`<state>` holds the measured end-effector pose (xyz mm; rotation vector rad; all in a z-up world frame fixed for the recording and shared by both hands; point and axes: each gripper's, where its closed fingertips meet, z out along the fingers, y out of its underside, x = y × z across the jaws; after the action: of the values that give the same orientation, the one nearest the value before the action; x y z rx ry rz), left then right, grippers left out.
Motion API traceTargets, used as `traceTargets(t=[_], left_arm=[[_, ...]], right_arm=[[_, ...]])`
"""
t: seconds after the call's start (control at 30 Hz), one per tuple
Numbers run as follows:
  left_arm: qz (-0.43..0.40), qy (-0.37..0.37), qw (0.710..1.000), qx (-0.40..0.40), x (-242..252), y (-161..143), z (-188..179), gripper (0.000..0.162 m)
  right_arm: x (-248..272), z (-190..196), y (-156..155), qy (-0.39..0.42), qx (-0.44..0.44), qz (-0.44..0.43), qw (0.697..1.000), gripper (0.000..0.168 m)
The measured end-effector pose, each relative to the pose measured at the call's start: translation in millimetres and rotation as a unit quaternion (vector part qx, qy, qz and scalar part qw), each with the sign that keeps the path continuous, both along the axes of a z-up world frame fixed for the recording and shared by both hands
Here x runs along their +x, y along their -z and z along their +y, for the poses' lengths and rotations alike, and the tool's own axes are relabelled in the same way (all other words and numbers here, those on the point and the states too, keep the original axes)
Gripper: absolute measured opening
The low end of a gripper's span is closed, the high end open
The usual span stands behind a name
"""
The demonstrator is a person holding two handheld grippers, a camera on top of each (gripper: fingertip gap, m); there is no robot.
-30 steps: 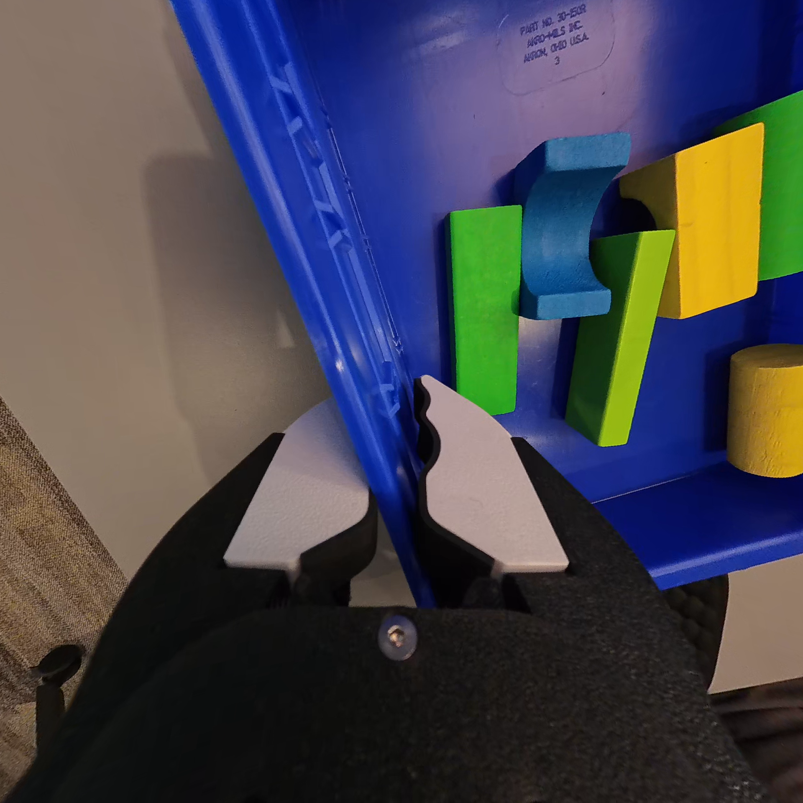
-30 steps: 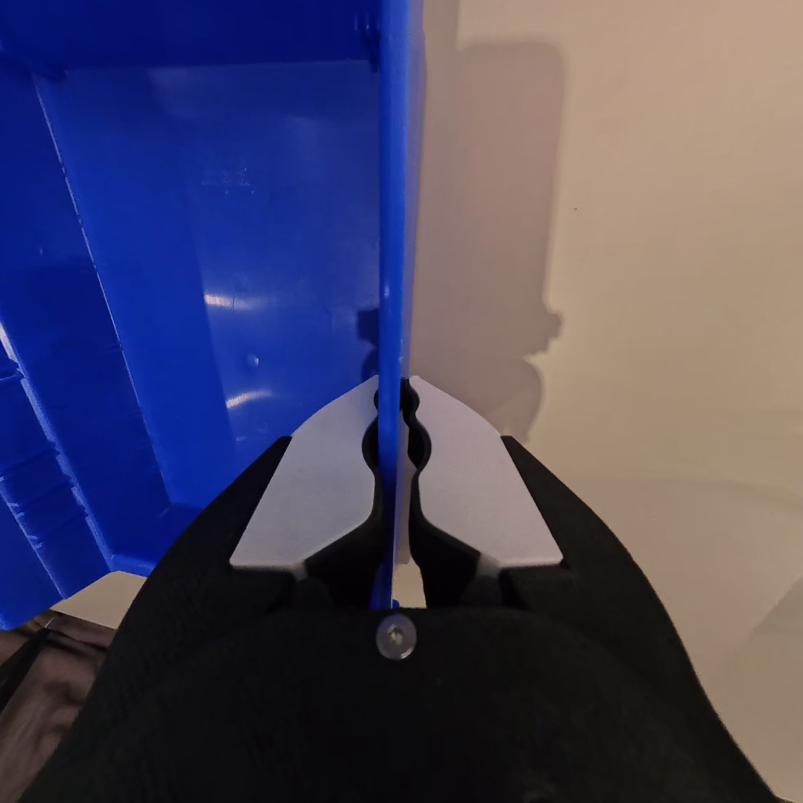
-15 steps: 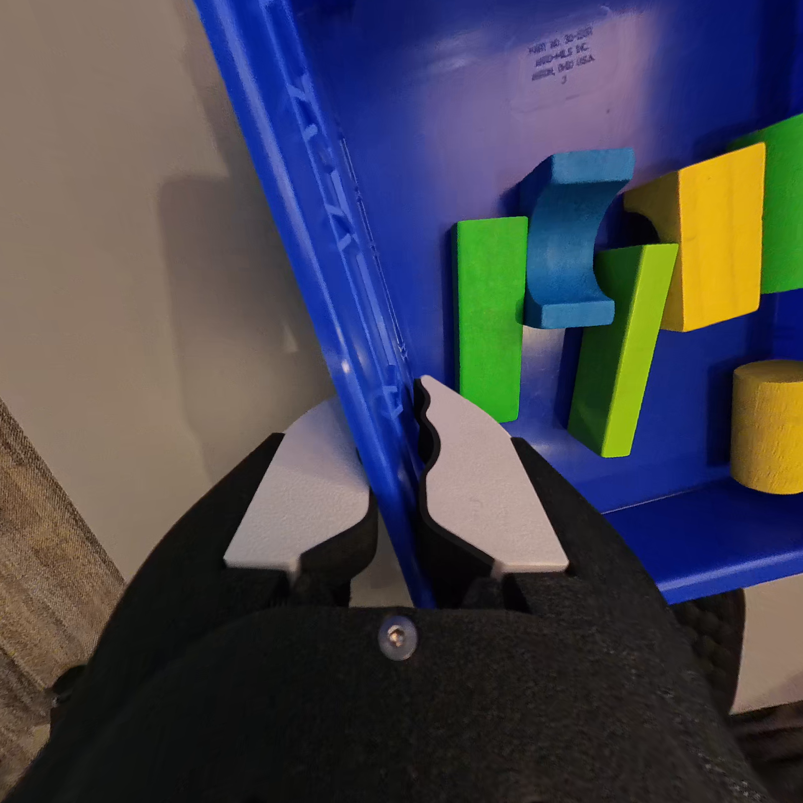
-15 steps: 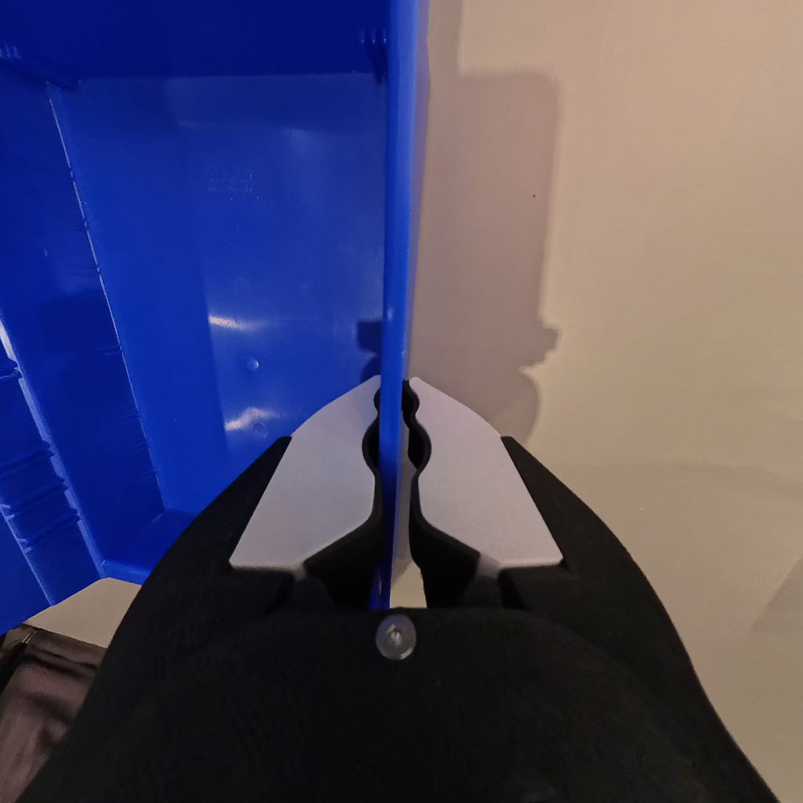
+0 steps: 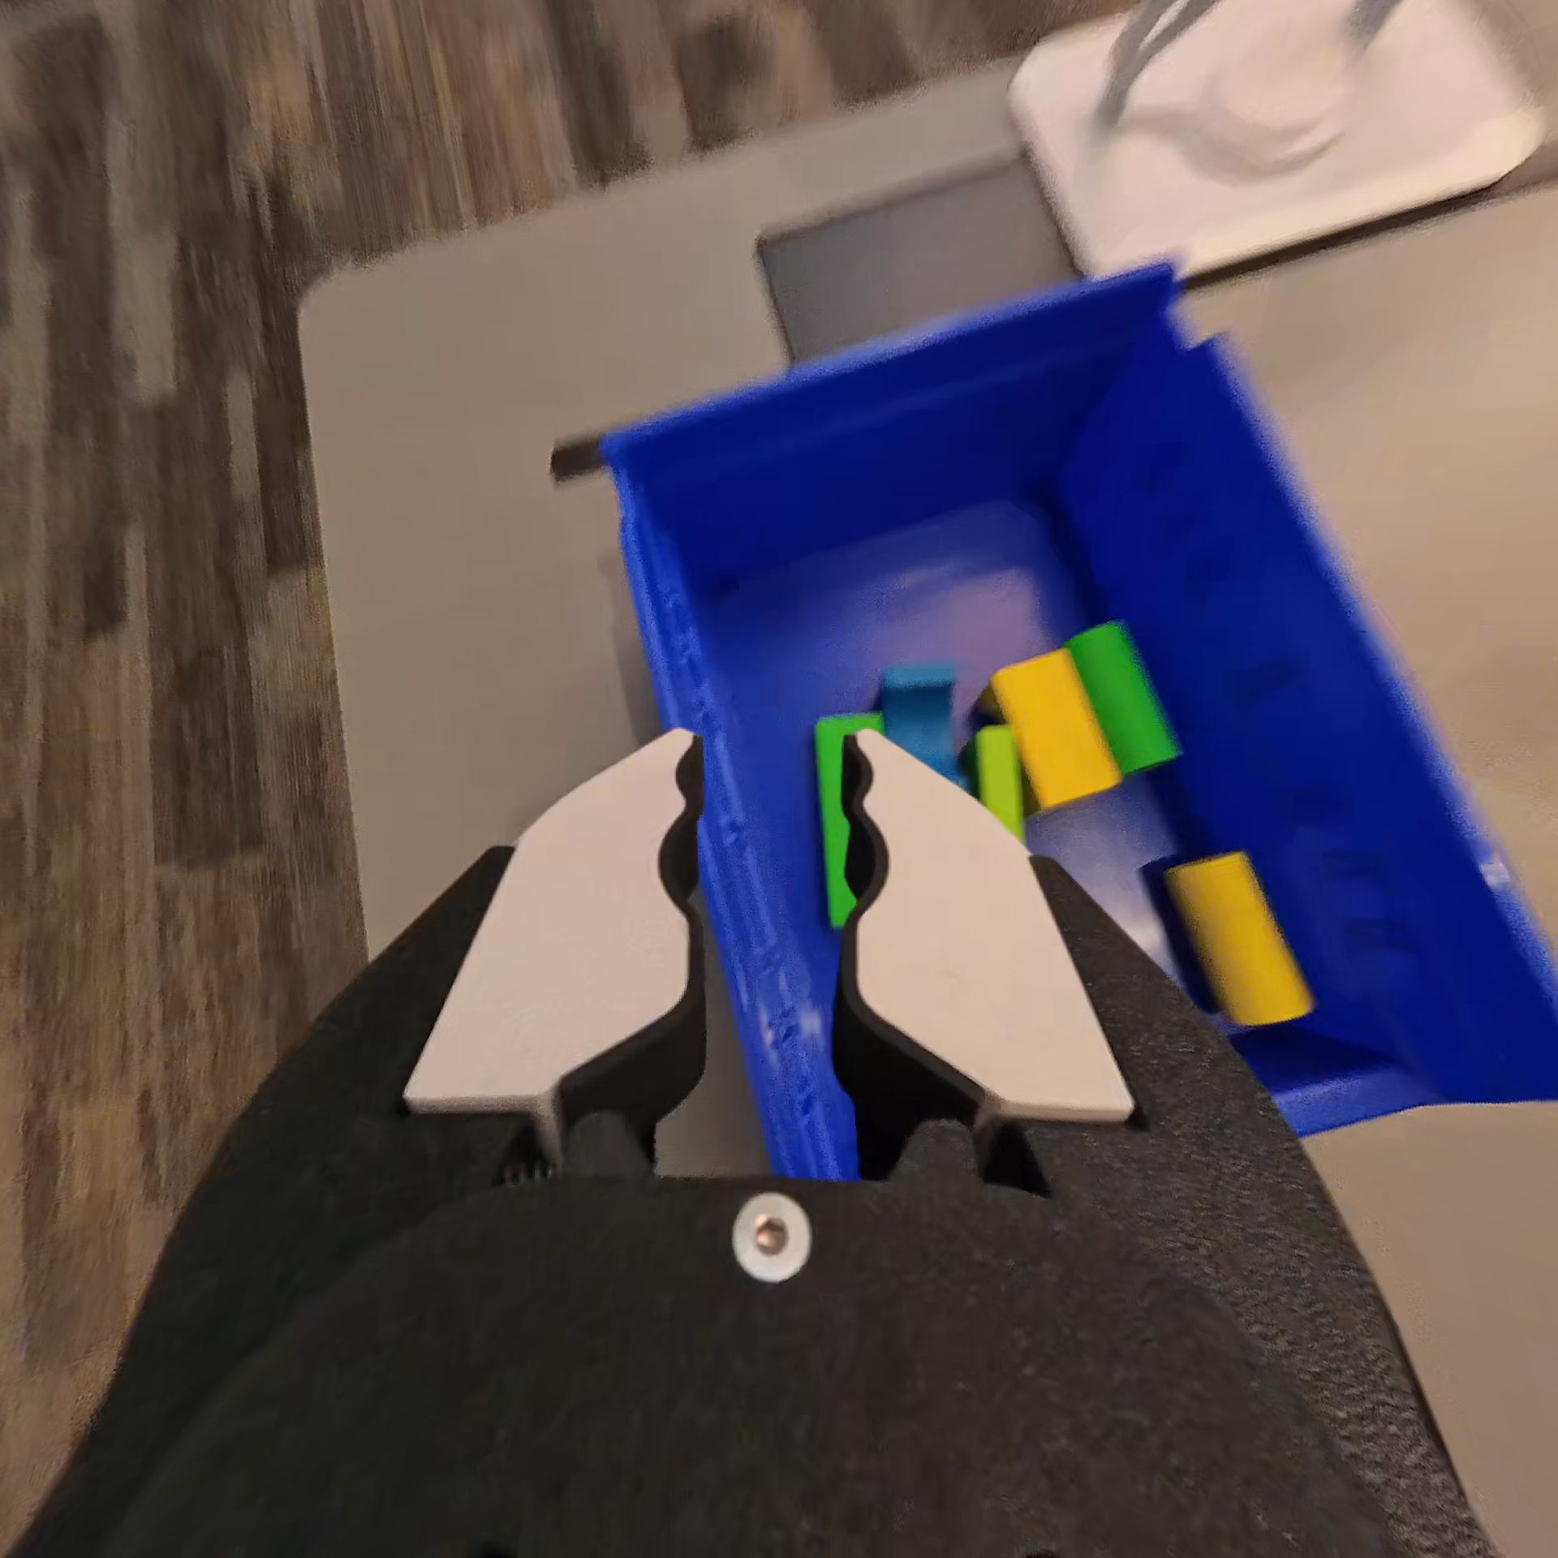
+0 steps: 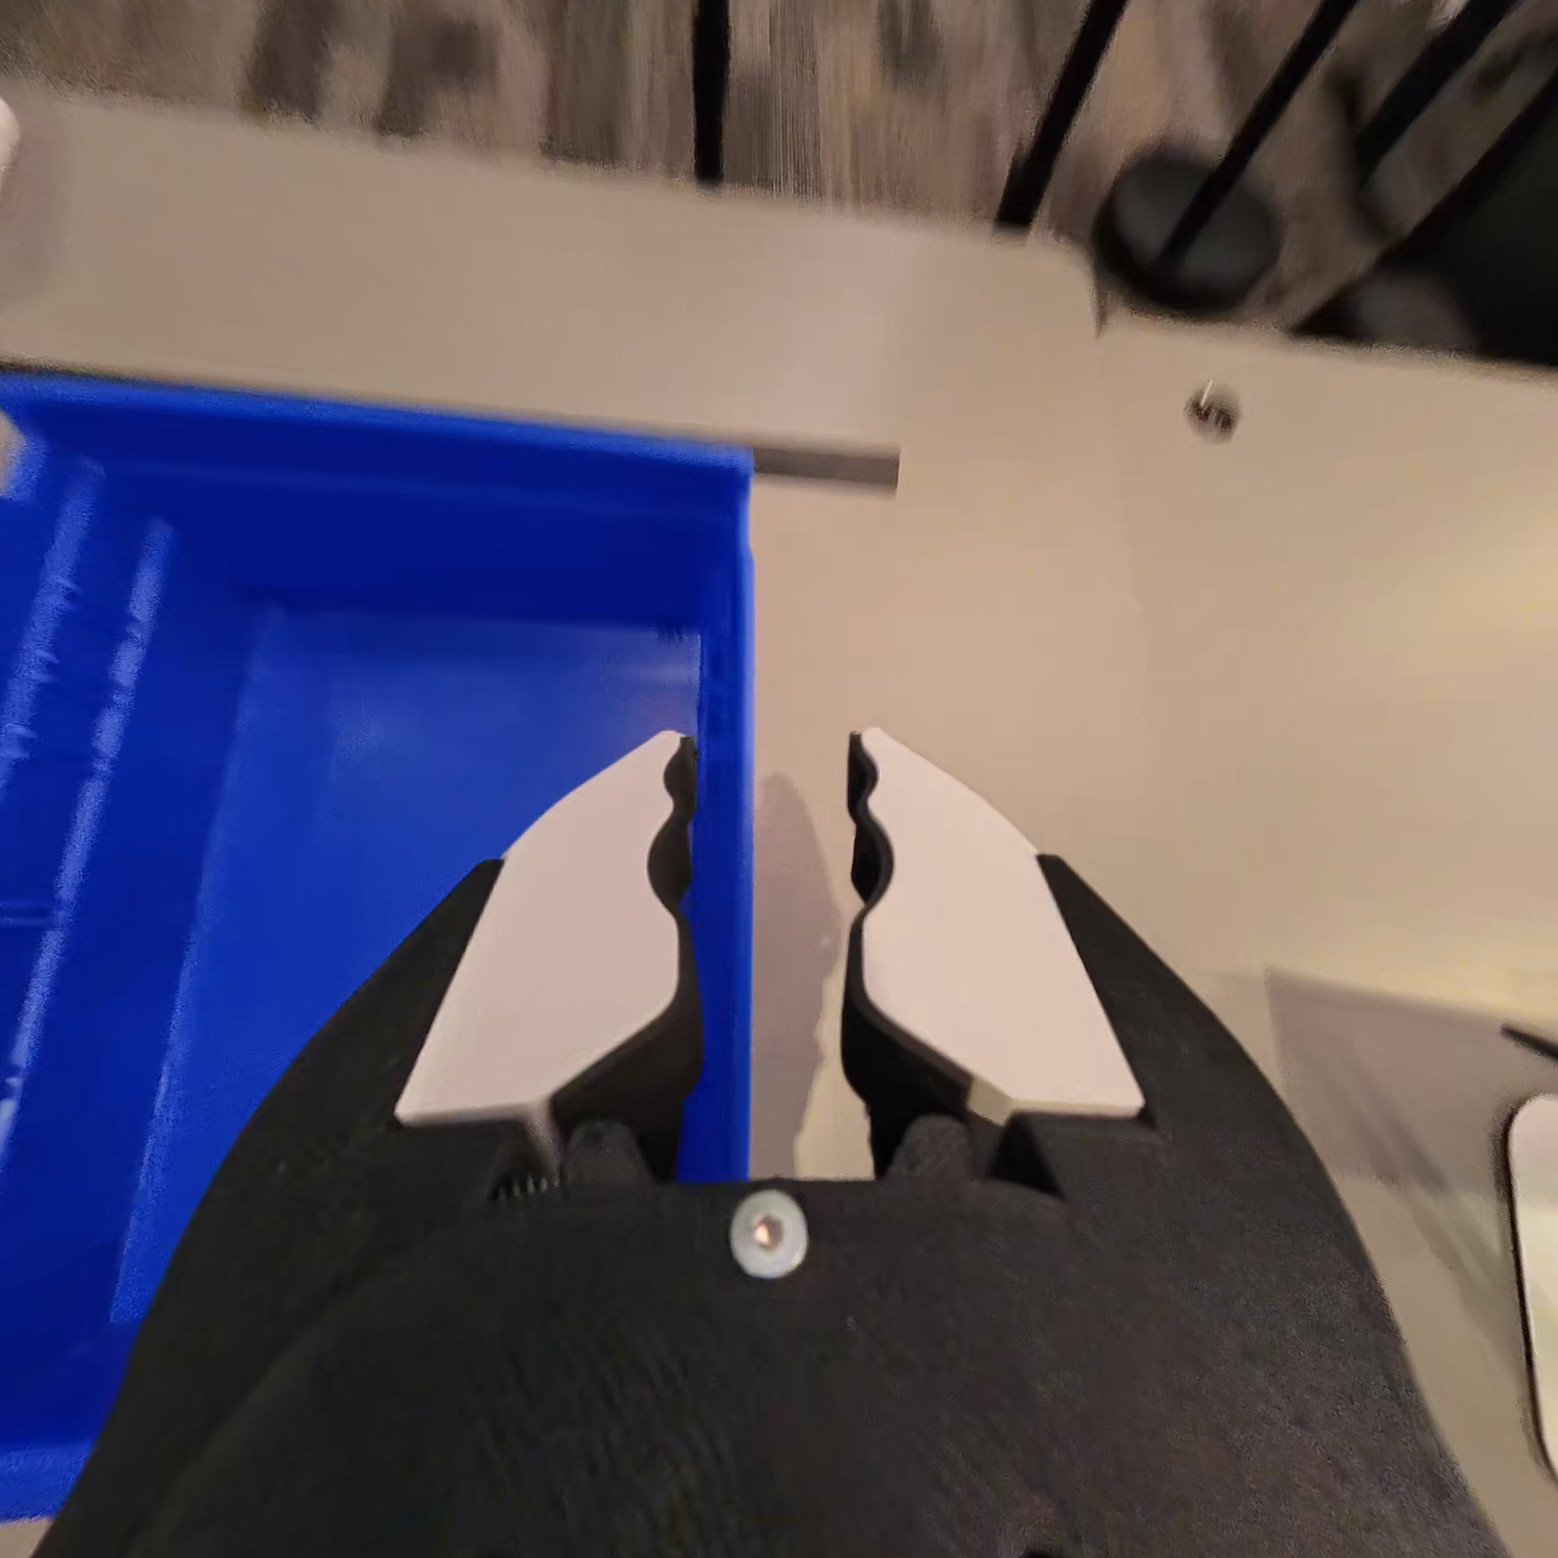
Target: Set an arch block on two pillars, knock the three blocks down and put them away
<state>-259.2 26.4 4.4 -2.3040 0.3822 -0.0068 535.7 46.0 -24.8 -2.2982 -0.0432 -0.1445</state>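
Now the blue bin (image 5: 885, 472) sits on the grey table (image 5: 472, 523), and both claws are at its sides. The left gripper (image 5: 771, 746) is open, with the bin's left wall running up between its two fingers. One finger is outside the bin and one is inside. The right gripper (image 6: 771, 746) is open too. The bin's right wall (image 6: 725, 843) stands in its gap, close to the inside finger, and the other finger is over bare table. Neither claw holds anything.

The blocks are all down in the bin, on its floor, near the left claw. The blue arch block (image 5: 919, 708) lies just past the tip of the inside finger. A long green block (image 5: 835, 826) lies right beside that finger, and its long way runs nearly along the finger. A lighter green block (image 5: 999, 780) is next to the arch. A yellow block (image 5: 1054, 742) and a dark green block (image 5: 1121, 700) lean together further right. A yellow round block (image 5: 1235, 936) lies alone near the bin's near right corner.

I think the left claw is the nearer one for reaching the arch. It must lift clear of the wall first. The tall bin walls and the crowded blocks are in the way. The picture is blurry, so small gaps are hard to tell.
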Motion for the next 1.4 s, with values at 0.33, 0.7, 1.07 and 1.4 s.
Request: traceTargets(t=[0.33, 0.7, 1.07, 1.4], left_arm=[[-0.149, 0.177, 0.96, 0.155, 96.9, -61.9, -6.6, 0.044], [-0.001, 0.209, 0.975, -0.072, 143.1, 40.5, -9.6, 0.04], [0.165, 0.394, 0.901, -0.079, 149.0, 115.3, 2.0, 0.066], [0.191, 0.436, 0.871, -0.124, 146.6, 141.1, 11.5, 0.073]], right_arm=[[-83.1, -6.1, -170.8, -0.156, 0.401, 0.101, 0.897, 0.057], [-122.1, 14.7, -132.0, -0.213, 0.335, 0.213, 0.893, 0.058], [-141.4, 22.9, -97.8, -0.251, 0.261, 0.2, 0.91, 0.059], [-144.0, 29.9, -80.8, -0.259, 0.232, 0.227, 0.91, 0.059]])
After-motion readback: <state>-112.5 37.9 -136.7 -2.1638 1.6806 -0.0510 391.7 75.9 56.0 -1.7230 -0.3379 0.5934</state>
